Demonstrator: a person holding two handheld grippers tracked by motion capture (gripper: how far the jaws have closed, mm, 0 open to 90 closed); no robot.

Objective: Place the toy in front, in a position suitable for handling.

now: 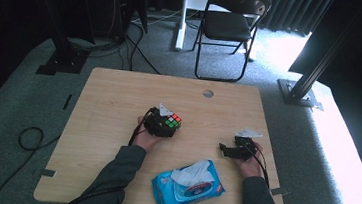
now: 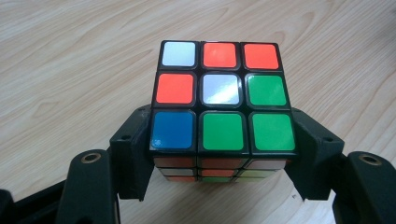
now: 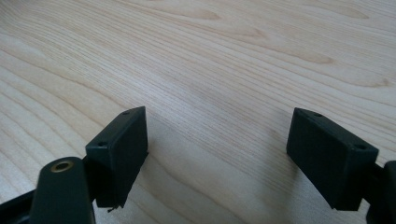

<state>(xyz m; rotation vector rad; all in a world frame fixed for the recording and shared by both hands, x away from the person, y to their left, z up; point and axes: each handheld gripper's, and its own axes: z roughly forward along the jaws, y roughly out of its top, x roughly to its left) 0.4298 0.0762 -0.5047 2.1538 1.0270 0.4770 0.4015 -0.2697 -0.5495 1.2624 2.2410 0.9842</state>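
The puzzle cube [image 2: 223, 100] sits clamped in the left gripper [image 2: 223, 154] near the table's [image 1: 119, 96] middle; the jaws catch just its near rows, so it may pivot or slip out. The right gripper [image 3: 217, 154] gapes, holding nothing. The high view adds a wipes pack [image 1: 188, 185] lying near the front edge

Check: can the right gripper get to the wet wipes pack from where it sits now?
Probably yes. The right gripper is open and empty over bare table, and the wipes pack lies just beside it toward the person, nothing between. The left gripper is off to the other side, clamped on the cube.
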